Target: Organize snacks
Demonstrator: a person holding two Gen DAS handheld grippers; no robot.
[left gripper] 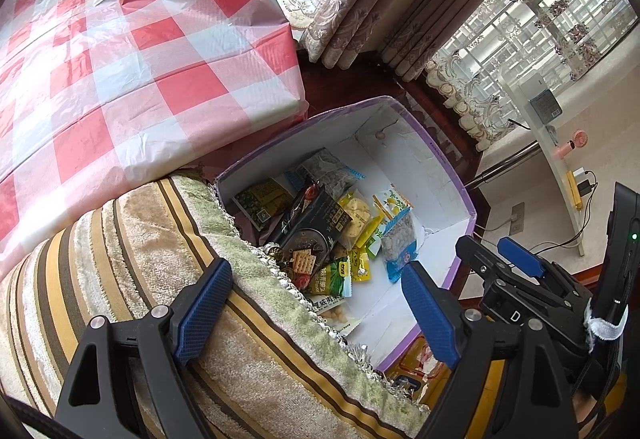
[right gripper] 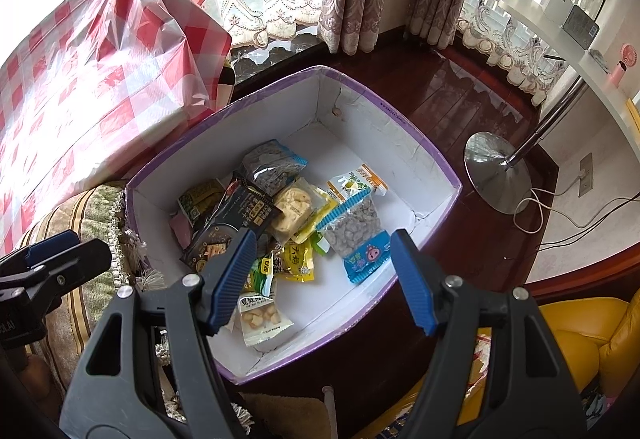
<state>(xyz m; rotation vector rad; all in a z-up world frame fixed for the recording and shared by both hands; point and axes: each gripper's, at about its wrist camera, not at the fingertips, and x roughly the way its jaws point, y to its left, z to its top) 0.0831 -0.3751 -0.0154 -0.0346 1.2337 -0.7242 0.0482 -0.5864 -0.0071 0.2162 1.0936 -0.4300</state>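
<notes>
Both hand-held grippers, left [left gripper: 316, 303] and right [right gripper: 324, 279], spread wide and empty above one purple-rimmed box [right gripper: 416, 143] on the floor, holding roughly ten snack packets [right gripper: 280, 215] heaped at its left.

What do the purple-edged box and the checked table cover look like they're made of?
The box looks like cardboard: matte white inside, with cracked, creased corners and a purple printed rim. The checked cover seems thin plastic film: glossy, half see-through where it bunches, with sharp crinkles. Both are guesses from looks alone.

Wood floor [right gripper: 460, 111] w/ snack box [right gripper: 400, 143] (purple-rimmed)
</notes>
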